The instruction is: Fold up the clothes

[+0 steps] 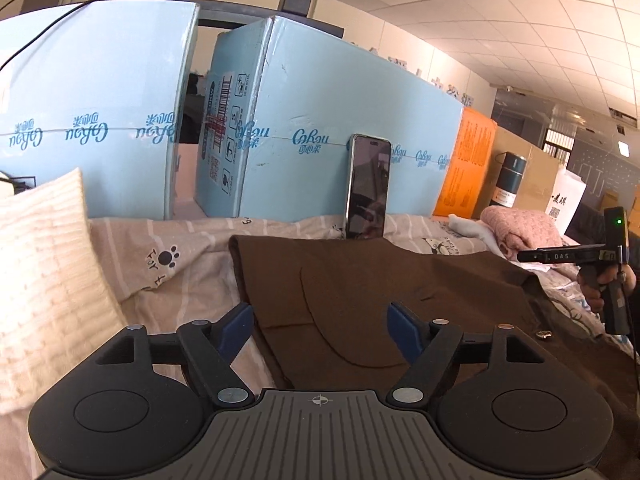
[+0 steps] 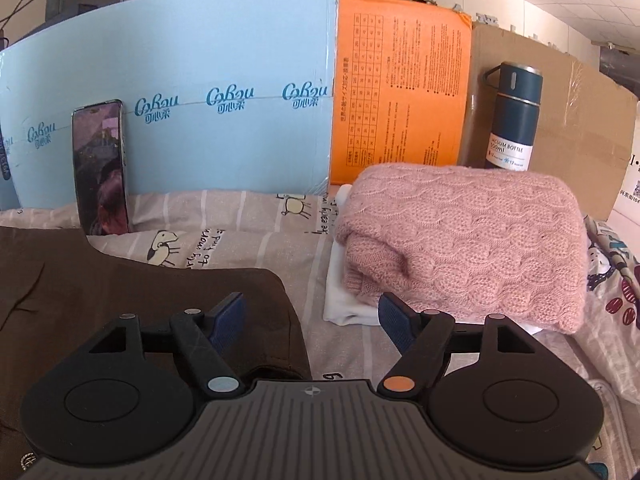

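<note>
Hovering with both tongs spread empty, the left tongs (image 1: 320,330) sit over the flat dark-brown fabric garment (image 1: 384,296), its near edge below, while the right tongs (image 2: 310,320) hang beyond its right edge on the bed (image 2: 256,236).

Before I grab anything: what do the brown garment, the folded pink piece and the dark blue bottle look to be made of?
Flat brown garment: smooth, matte woven cloth, probably cotton-like; it shows stitched seams and a small metal button. Folded pink sweater: chunky, fuzzy cable knit, likely wool or acrylic. Dark blue vacuum bottle: looks like coated metal with a satin finish, silver rim, white printed label. Both grippers are open.
</note>
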Demonstrator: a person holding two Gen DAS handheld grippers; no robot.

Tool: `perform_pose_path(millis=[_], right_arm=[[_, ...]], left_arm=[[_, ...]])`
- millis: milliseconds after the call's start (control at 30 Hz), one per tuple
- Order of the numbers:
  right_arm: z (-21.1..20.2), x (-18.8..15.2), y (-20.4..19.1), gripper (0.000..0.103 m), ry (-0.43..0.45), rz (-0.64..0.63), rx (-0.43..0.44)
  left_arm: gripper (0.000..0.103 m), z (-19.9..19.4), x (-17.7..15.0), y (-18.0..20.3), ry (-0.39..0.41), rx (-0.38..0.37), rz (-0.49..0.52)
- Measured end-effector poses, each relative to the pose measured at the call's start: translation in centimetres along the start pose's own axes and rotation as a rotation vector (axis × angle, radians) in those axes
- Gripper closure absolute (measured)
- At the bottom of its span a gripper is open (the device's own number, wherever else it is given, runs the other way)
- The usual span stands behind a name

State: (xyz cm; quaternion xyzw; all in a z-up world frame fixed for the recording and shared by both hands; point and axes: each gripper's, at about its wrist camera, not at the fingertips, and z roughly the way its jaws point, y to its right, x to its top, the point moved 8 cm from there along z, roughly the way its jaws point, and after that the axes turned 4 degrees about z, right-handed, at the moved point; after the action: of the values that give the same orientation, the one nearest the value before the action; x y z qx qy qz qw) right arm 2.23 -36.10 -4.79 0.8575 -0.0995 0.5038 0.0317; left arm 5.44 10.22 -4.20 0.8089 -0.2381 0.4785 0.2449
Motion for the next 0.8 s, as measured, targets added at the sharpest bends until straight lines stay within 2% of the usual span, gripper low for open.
perform_pose_path(millis=[33,100,200,267,367,500,667,800], right_arm=[[-1.0,0.2,-0.2,0.031,0.018,0.009,0.021],[-3.3,0.3,-1.2,0.028,0.029,0.069,0.120],[-5.1,-1.0,-3.9,0.027,-0.051,0.126,0.333],[-5.7,-2.6,-5.7,0.027,-0.110,0.127,0.409],[-6.4,-5.0,-7.5,0.027,-0.156,0.139,0.430],[-7.3,-7.4,-8.9,0.029,-0.228,0.142,0.465],[-7.9,-8.4,-10.7,0.029,-0.272,0.072,0.499],[-7.6,-9.1,-11.2,0.033,-0.289,0.046,0.472]], left_arm=[[0.023,-0.7,-0.7,0.2,-0.008,-0.007,-0.024],[0.022,-2.0,-2.0,0.7,-0.025,-0.022,-0.065],[0.022,-2.7,-3.9,1.9,-0.059,-0.046,-0.083],[0.022,-2.9,-4.9,2.6,-0.079,-0.056,-0.088],[0.017,-2.7,-6.1,3.2,-0.096,-0.051,-0.093],[0.017,-2.9,-6.5,3.7,-0.102,-0.027,-0.071],[0.017,-3.6,-7.0,4.3,-0.108,-0.018,-0.061],[0.017,-4.0,-7.1,5.0,-0.106,-0.016,-0.032]])
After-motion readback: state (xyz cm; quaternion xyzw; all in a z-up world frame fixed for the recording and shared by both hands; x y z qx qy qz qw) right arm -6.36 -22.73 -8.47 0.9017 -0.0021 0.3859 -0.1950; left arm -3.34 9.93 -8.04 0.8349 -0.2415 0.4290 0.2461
